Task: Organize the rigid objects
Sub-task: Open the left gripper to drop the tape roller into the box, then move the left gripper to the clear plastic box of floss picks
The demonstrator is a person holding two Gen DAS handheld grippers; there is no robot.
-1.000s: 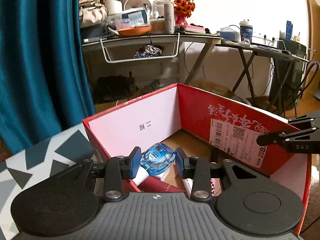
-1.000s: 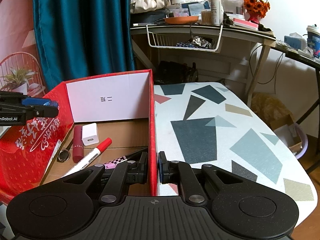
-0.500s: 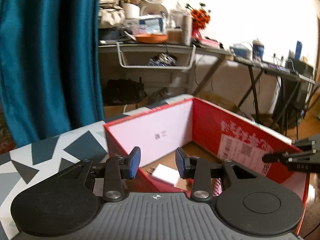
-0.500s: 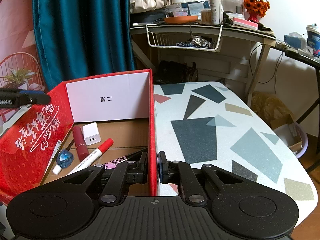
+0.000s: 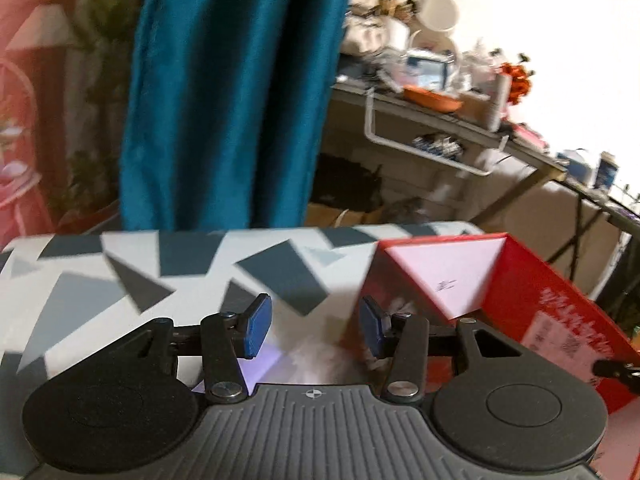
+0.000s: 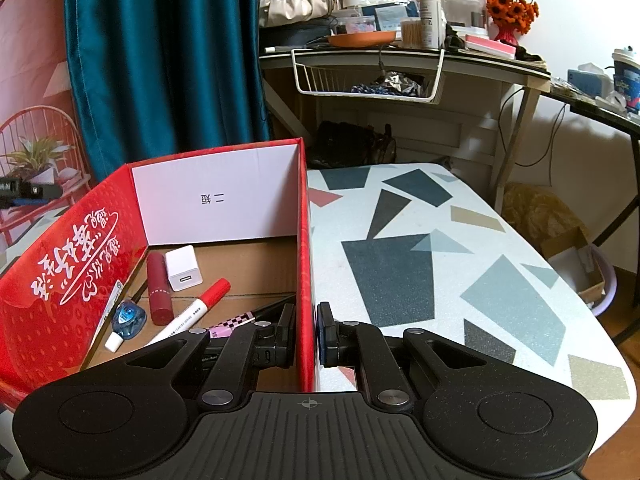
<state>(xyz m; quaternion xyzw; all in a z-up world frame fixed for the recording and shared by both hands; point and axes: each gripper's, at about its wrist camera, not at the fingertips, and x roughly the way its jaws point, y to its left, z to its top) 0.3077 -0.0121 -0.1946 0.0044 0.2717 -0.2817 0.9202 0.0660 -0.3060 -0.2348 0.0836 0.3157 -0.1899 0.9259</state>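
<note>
Since the earlier frame the blue correction tape [image 6: 128, 316] has left the left tool [image 5: 316, 332], whose jaws have just been opening, empty, and which swings from the red box [image 6: 80, 264] over the desk [image 5: 120, 272]. The tape lies inside the box beside the lipstick [image 6: 158, 288]. The right tool [image 6: 307, 332] is clenched on the box wall; it should steady the box while the left seeks another item.

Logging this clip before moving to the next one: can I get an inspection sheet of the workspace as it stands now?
Surface: table with a grey and blue geometric pattern.
Job's things: red cardboard box on the table, holding a correction tape, lipstick tube, white USB charger, red-capped marker and a checkered pen.
Clutter: nothing seen on the bare table.
Grippers: left gripper open and empty, jaws just been opening; right gripper shut on the box's wall.
Cables: one hanging by the desk behind.
Surroundings: teal curtain, crowded desk, orange flowers.
</note>
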